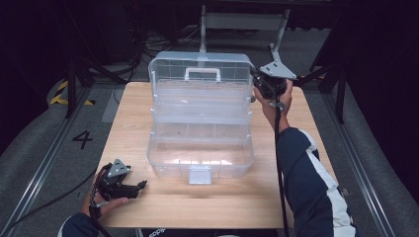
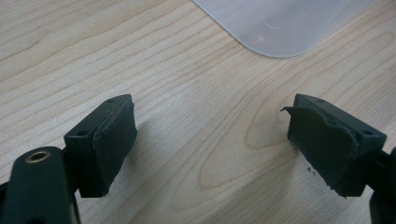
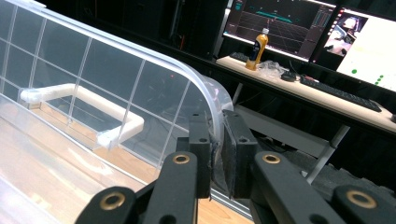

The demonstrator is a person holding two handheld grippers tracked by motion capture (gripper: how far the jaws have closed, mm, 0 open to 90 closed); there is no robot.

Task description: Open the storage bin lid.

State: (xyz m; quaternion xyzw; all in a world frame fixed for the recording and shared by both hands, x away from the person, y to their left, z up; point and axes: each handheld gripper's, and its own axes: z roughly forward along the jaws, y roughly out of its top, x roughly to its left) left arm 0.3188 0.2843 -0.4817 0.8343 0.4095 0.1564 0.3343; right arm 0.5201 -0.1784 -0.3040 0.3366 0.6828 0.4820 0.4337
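Note:
A clear plastic toolbox (image 1: 200,155) stands open in the middle of the wooden table (image 1: 148,207), with its tiered trays spread out. Its lid (image 1: 197,64) stands upright at the back, with a white handle (image 1: 202,74) on it. My right gripper (image 1: 257,81) is at the lid's right edge. In the right gripper view the jaws (image 3: 217,135) are shut on the lid's rim (image 3: 208,100), and the handle (image 3: 84,100) shows through the clear plastic. My left gripper (image 1: 141,186) rests low at the table's front left, its jaws (image 2: 210,135) open with only bare wood between them.
A corner of the toolbox (image 2: 280,23) lies just ahead of the left jaws. A white latch (image 1: 200,174) hangs at the box's front. Beyond the table stands a desk (image 3: 299,86) with monitors, a keyboard (image 3: 341,93) and an orange bottle (image 3: 259,49).

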